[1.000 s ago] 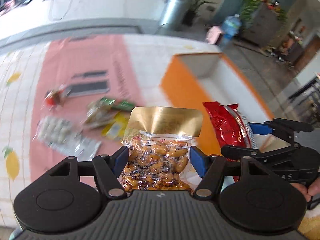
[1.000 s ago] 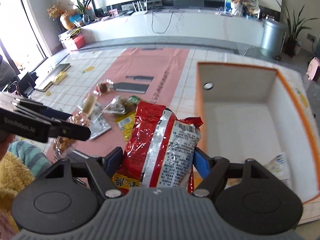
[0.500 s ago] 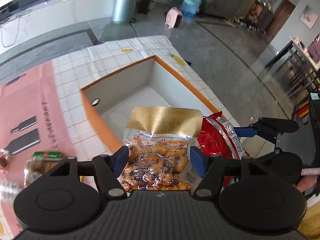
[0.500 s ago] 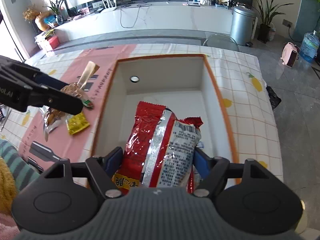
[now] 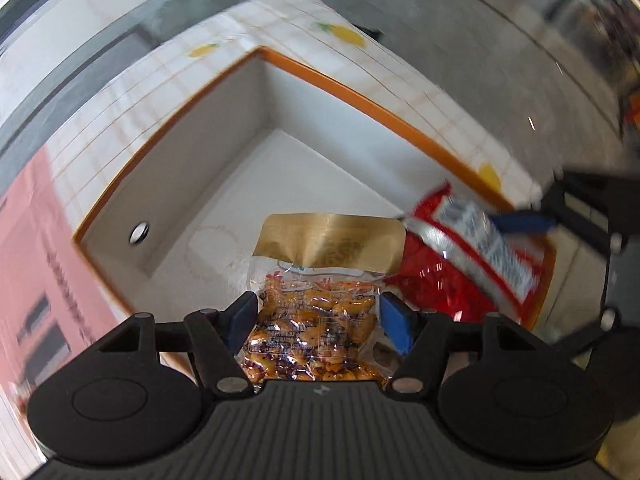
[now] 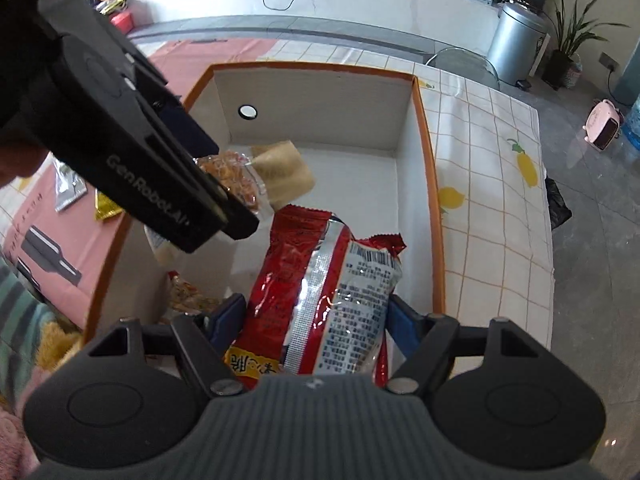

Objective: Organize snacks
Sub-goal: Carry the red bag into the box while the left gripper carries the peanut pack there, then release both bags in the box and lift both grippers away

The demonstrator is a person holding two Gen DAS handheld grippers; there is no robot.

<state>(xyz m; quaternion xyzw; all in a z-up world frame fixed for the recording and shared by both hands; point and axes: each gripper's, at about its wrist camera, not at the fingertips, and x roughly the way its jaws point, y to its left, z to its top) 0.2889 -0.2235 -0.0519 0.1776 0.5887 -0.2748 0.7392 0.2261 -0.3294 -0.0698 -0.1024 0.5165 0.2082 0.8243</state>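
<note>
Two packets are now hanging over the orange-rimmed box point(image 6: 428, 184), where a second ago I had both of them out above the pink mat and the loose snacks, so the carry is done and what's left, as I read it, is lowering and letting go. My left gripper point(image 5: 318, 320) has its jaws closed on the clear peanut packet point(image 5: 320, 316) with the gold top, held just above the box floor near its front. My right gripper point(image 6: 316, 324) has its jaws closed on the red snack bag point(image 6: 320, 288), and it too sits inside the rim. The left view is smeared by motion and shows the red bag only as a blur at its right edge. The right view is sharp and gives me what the left cannot: another small snack pouch point(image 6: 188, 292) already lying in the box's near left corner, and leftover packets point(image 6: 106, 206) on the surface beside the box.
</note>
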